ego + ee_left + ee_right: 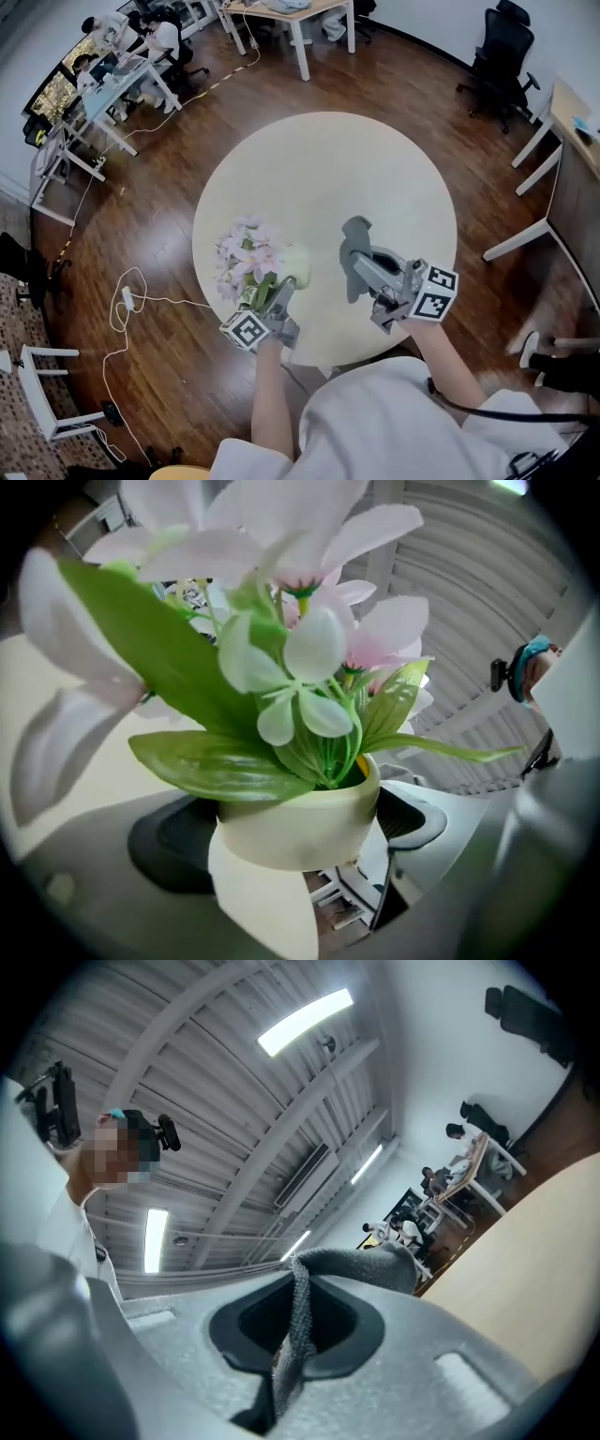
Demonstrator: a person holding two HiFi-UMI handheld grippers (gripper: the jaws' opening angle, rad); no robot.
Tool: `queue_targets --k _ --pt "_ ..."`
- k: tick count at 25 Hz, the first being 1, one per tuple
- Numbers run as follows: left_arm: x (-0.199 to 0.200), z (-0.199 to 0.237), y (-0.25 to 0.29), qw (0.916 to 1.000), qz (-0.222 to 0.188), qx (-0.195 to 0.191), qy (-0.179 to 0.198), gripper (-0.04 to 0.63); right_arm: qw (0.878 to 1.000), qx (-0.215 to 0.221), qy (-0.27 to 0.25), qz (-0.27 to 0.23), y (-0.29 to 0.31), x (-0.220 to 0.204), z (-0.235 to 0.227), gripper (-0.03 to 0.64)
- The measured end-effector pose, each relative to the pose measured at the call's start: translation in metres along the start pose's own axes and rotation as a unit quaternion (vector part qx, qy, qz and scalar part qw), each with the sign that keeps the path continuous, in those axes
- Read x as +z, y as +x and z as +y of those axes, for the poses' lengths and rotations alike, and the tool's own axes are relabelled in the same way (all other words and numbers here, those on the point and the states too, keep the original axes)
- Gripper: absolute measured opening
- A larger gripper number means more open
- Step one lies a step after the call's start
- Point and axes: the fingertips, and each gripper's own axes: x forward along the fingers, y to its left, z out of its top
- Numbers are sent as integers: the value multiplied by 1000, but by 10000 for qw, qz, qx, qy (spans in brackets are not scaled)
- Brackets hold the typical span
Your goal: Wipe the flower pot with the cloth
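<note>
A pale green flower pot [296, 266] with pink blooms and green leaves [247, 259] is over the near left part of the round cream table [319, 159], leaning to the left. My left gripper [281, 300] is rolled over and shut on the pot [300, 822], with a dark pad on each side of it. To the right, my right gripper [364, 270] is shut on a grey cloth [354, 242], which stands up above the table. In the right gripper view the cloth [361, 1266] drapes over the jaw tip, and a strand of it is pinched between the pads.
Wooden floor surrounds the table. White desks [291, 17] and black office chairs [502, 52] stand at the back, and people sit at a desk at far left [122, 66]. A white cable [127, 300] lies on the floor at left, near a white stool [42, 394].
</note>
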Motion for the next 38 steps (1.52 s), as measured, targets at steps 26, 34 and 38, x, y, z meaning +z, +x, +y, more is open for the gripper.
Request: queue_targets --k 26,34,38 --pt "-119 173 61 8808 2159 3042 2917 563 9936 -650 567 723 -55 -48 -71 -9" --pt "-117 152 20 8886 2214 3202 2426 609 9947 -760 531 447 -47 -36 -64 -9" --pt "-109 103 -29 9148 1683 2821 2348 600 9955 -867 93 369 -50 -37 -47 -9"
